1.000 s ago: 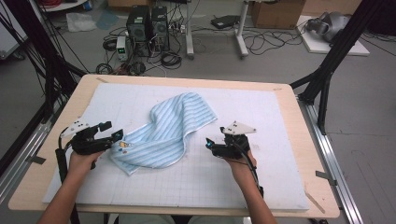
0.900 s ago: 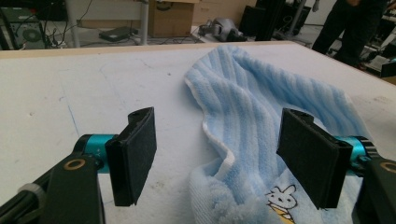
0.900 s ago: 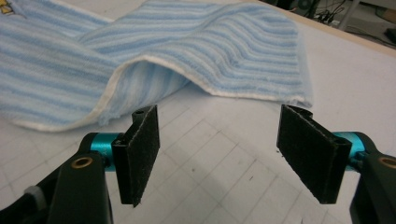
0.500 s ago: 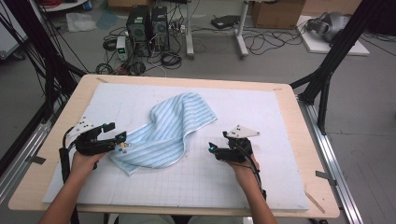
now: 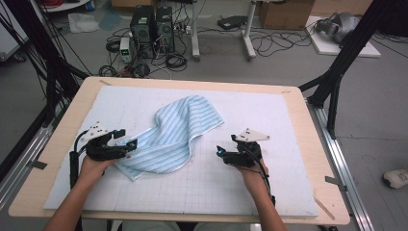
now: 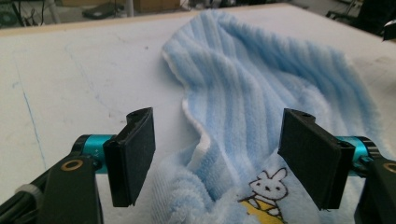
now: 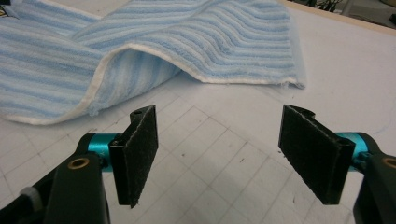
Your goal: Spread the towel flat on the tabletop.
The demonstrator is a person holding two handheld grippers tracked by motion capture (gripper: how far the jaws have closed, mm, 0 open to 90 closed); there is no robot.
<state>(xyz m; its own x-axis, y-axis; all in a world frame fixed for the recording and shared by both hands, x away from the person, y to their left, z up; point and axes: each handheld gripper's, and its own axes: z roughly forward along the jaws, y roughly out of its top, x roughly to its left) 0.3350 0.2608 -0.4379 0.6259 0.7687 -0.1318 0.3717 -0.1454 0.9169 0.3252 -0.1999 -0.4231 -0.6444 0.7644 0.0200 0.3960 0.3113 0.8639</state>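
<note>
Left gripper [image 6: 217,161]: fingers [image 6: 133,156] stand wide apart and grip nothing; the near end of the blue striped towel [image 6: 261,107], bearing a small rabbit print [image 6: 266,186], lies between and below them, and no pad is seen pressing on the cloth. Right gripper [image 7: 217,156]: fingers [image 7: 137,154] likewise wide apart, with bare gridded mat [image 7: 224,158] between them; the towel's white-edged hem [image 7: 140,51] lies ahead of them, apart from both pads. In the high view the left gripper [image 5: 126,144] sits at the towel's [image 5: 175,132] near-left corner, while the right gripper [image 5: 222,154] rests on the mat [image 5: 202,187] just off the towel's right edge. Beyond the fingers the towel runs crumpled and diagonal toward the far middle of the mat, which covers most of the wooden worktop [image 5: 308,130]. Against the frames of a second and half a second ago: both hands hold almost the same places, the spread of both pairs of fingers looks unchanged, and the towel lies in the same folds.
</note>
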